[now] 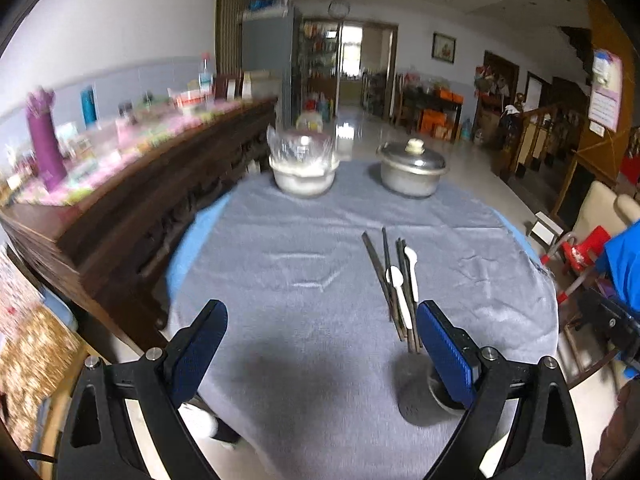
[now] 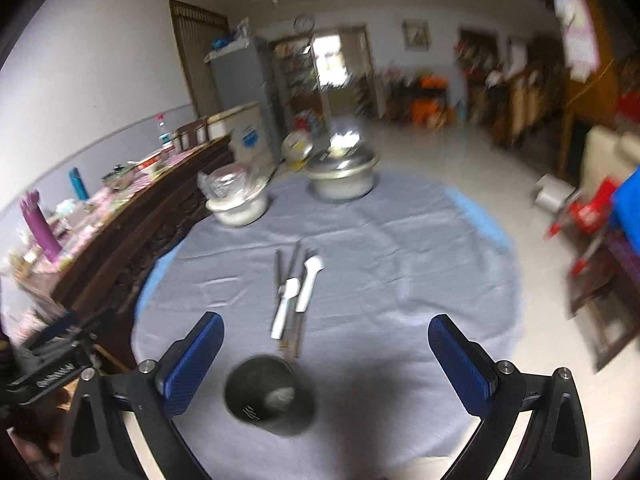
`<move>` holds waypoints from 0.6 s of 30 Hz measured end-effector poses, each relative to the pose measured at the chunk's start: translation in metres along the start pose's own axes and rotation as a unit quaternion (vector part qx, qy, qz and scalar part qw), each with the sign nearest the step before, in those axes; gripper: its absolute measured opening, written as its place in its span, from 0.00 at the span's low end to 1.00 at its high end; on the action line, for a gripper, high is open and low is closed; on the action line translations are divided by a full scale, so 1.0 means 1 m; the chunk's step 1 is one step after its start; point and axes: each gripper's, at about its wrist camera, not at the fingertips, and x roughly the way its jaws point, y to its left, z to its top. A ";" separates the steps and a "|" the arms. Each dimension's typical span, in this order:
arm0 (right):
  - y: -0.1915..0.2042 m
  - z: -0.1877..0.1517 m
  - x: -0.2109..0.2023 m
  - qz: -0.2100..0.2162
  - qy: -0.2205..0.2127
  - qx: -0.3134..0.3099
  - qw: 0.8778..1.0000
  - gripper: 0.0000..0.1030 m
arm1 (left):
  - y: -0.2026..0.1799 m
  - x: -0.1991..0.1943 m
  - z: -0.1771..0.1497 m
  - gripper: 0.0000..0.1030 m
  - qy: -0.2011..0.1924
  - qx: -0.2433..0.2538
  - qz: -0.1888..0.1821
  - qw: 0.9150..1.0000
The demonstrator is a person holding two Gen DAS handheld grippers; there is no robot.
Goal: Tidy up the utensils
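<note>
Two white spoons and several dark chopsticks lie in a bunch on the grey tablecloth. A dark cup stands upright at the near end of the bunch; in the left wrist view the cup is partly hidden behind a finger. My left gripper is open and empty, above the cloth to the left of the utensils. My right gripper is open and empty, above the cup and the near table edge.
A bowl covered in plastic wrap and a lidded metal pot stand at the far side of the table. A long dark sideboard with clutter runs along the left. Chairs and a red stool stand right.
</note>
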 end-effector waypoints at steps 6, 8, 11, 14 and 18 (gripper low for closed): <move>-0.029 0.048 0.127 0.078 0.107 0.051 0.990 0.83 | 0.015 0.104 0.036 0.91 0.087 -0.026 -0.026 0.996; -0.030 0.061 0.169 0.098 0.131 0.063 0.985 0.72 | 0.018 0.135 0.046 0.77 0.108 -0.035 -0.036 0.993; -0.023 0.081 0.231 0.118 0.162 0.065 0.978 0.62 | 0.019 0.183 0.058 0.60 0.149 -0.049 -0.037 0.987; -0.006 0.098 0.288 0.106 0.190 0.041 0.975 0.54 | 0.017 0.208 0.062 0.59 0.166 -0.047 -0.040 0.984; 0.013 0.111 0.364 0.086 0.233 0.034 0.968 0.43 | 0.017 0.240 0.071 0.59 0.182 -0.048 -0.047 0.981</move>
